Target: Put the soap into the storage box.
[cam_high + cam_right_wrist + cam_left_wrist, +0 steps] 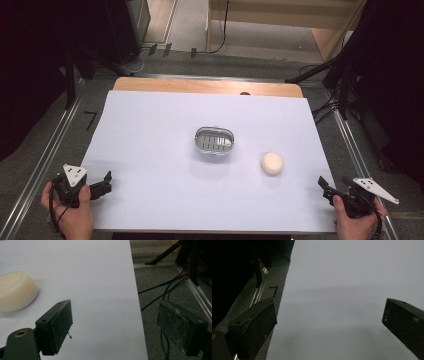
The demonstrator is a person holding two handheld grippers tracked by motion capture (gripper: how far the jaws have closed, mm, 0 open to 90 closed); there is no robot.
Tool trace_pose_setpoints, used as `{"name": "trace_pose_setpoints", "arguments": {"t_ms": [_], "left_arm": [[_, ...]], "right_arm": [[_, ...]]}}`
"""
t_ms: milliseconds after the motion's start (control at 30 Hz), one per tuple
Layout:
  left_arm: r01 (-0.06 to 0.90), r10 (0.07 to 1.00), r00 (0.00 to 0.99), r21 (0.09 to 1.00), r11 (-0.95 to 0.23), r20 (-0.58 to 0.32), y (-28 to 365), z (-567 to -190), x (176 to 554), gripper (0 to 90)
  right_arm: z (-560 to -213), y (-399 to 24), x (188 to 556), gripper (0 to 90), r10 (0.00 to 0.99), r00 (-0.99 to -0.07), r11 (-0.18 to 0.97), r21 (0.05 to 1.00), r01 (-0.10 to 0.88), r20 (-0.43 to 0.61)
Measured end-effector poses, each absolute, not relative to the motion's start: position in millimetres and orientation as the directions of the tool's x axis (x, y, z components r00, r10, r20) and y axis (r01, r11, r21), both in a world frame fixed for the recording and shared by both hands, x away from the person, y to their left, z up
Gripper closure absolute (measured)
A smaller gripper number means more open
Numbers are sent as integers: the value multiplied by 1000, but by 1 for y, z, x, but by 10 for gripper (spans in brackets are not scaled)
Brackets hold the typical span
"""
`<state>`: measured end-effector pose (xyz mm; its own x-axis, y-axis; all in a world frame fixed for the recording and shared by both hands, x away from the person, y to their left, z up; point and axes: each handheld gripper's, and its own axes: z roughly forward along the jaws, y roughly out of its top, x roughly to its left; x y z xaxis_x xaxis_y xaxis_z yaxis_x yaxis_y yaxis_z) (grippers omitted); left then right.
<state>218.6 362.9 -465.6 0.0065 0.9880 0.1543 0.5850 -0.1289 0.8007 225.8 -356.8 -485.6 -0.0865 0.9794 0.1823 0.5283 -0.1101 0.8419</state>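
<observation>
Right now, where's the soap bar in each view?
High view: soap bar right of centre on the white sheet, right of the metal dish.
Left gripper view: not in it.
Right gripper view: soap bar at the left edge, above the near finger.
Shared landmark: the white sheet, with its right edge.

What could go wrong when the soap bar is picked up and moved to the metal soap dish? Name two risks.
1. The soap bar is round and smooth, so the open right gripper might squeeze it out sideways.
2. The soap dish sits loose on the white sheet, so a nudge while placing may slide it.
</observation>
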Motion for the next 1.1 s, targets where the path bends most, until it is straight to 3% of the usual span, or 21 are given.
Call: {"name": "trace_pose_setpoints", "arguments": {"t_ms": [200,1100], "left_arm": [[594,987,-2,794,-130,163,362,-466,220,1],[592,975,21,783,-191,222,355,-468,220,1]], "right_arm": [[-483,-355,230,140,972,-109,-113,819,562,209],[-467,-309,243,148,960,-248,54,777,627,133]]}}
